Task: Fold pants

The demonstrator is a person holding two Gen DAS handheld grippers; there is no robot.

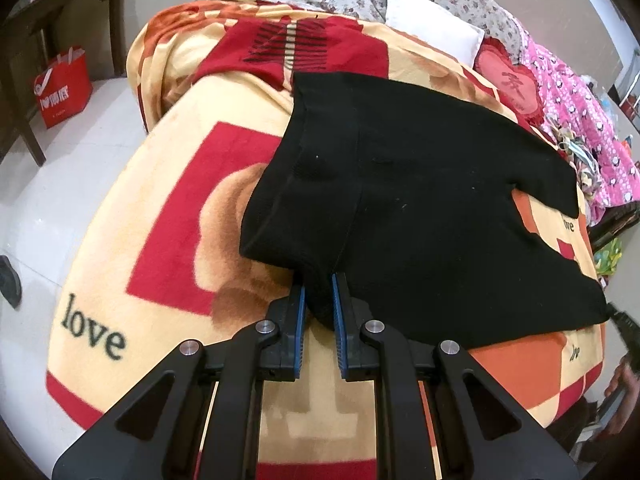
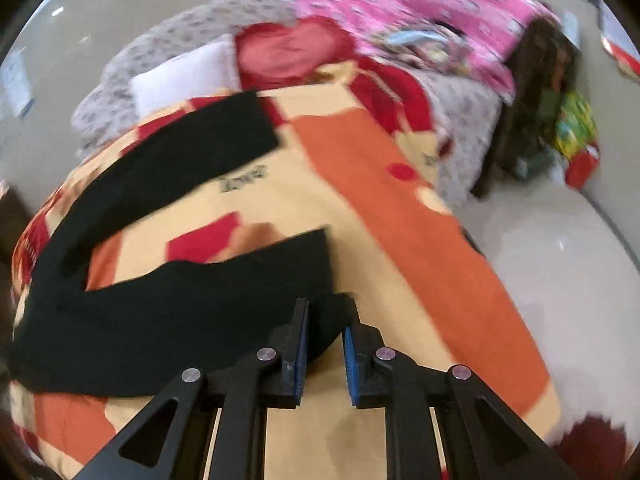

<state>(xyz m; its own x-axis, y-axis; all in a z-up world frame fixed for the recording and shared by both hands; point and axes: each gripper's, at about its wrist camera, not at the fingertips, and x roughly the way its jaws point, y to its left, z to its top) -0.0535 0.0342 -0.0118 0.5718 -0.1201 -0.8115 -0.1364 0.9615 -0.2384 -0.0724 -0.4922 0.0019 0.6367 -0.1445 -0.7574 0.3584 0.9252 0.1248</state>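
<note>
Black pants (image 1: 420, 216) lie spread on a bed covered by a red, orange and cream blanket (image 1: 160, 216). My left gripper (image 1: 319, 280) is shut on a bunched edge of the pants near their waist end, at the near side. In the right wrist view the pants (image 2: 168, 320) show both legs, one (image 2: 176, 160) stretching away toward the pillows. My right gripper (image 2: 327, 306) is shut on the near leg's cuff corner. The right wrist view is blurred by motion.
A white pillow (image 1: 436, 28), a red heart cushion (image 1: 508, 80) and a pink quilt (image 1: 576, 120) lie at the bed's head. A red bag (image 1: 64, 84) stands on the white floor beside a dark wooden table (image 1: 60, 12). The bed's right edge drops to the floor (image 2: 540, 260).
</note>
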